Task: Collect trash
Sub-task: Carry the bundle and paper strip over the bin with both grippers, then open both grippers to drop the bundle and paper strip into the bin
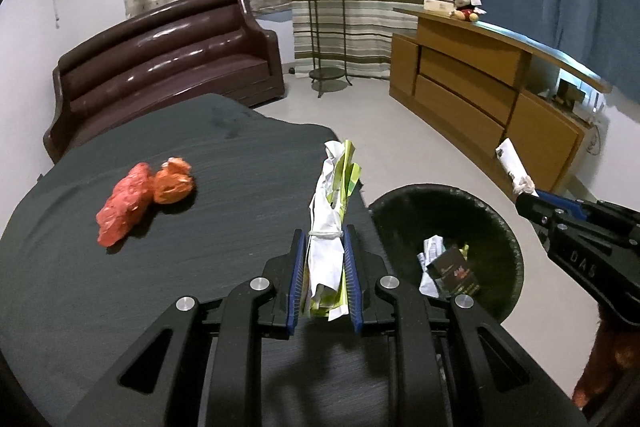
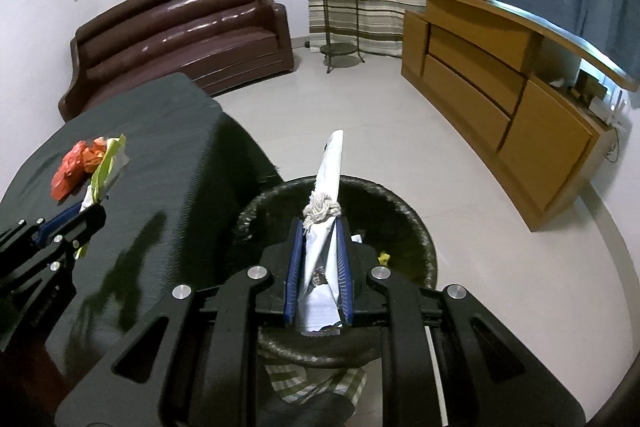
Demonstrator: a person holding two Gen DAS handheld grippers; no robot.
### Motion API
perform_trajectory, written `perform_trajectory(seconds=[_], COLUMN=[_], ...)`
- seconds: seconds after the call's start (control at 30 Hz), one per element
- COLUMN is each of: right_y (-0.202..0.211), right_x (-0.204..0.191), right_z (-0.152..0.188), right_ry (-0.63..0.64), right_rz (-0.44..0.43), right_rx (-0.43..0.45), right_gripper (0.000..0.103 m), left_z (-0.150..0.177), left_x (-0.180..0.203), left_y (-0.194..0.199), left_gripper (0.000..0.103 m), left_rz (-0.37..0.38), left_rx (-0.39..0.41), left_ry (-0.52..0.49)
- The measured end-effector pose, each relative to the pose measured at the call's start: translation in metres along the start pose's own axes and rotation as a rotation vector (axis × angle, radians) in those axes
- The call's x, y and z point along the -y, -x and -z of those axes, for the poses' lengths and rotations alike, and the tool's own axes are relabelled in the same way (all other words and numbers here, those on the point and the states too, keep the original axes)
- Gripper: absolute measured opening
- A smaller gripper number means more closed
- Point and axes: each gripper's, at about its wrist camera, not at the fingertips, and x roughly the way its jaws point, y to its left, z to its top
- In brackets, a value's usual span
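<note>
Both claws are clamped on trash. Left claw point(image 1: 325, 247), lower centre of the left wrist view, has its blue pads pressed on a tied bundle of white and green wrappers point(image 1: 334, 195) that sticks up over the right edge of the table. Right claw point(image 2: 319, 239), lower centre of the right wrist view, is closed on a folded white wrapper point(image 2: 330, 167) knotted with string, held above the bin.

Largest to smallest: a brown sofa point(image 1: 160, 55) at upper left; a wooden cabinet point(image 1: 480, 83) at right; the dark cloth-covered table point(image 1: 180, 227) across the left half; the round dark bin point(image 1: 460, 211) on the floor just beside the table, lower right, with a few scraps point(image 1: 444, 267) inside; a red crumpled bag point(image 1: 124, 211) and an orange wad point(image 1: 174, 181), touching, on the table at left.
</note>
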Motion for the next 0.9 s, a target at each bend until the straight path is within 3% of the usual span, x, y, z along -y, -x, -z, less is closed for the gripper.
perform_trajectory(seconds=[0.9], right_y=[-0.016], right_x=[0.037], right_z=[-0.002], right_ry=[-0.07], right_rz=[0.018], right_rx=[0.0], right_gripper=[0.017], left_z=[-0.01], left_x=[0.058], left_y=[-0.028], left_gripper=[0.02], left_rz=[0.026], left_rx=[-0.018], left_ry=[-0.077])
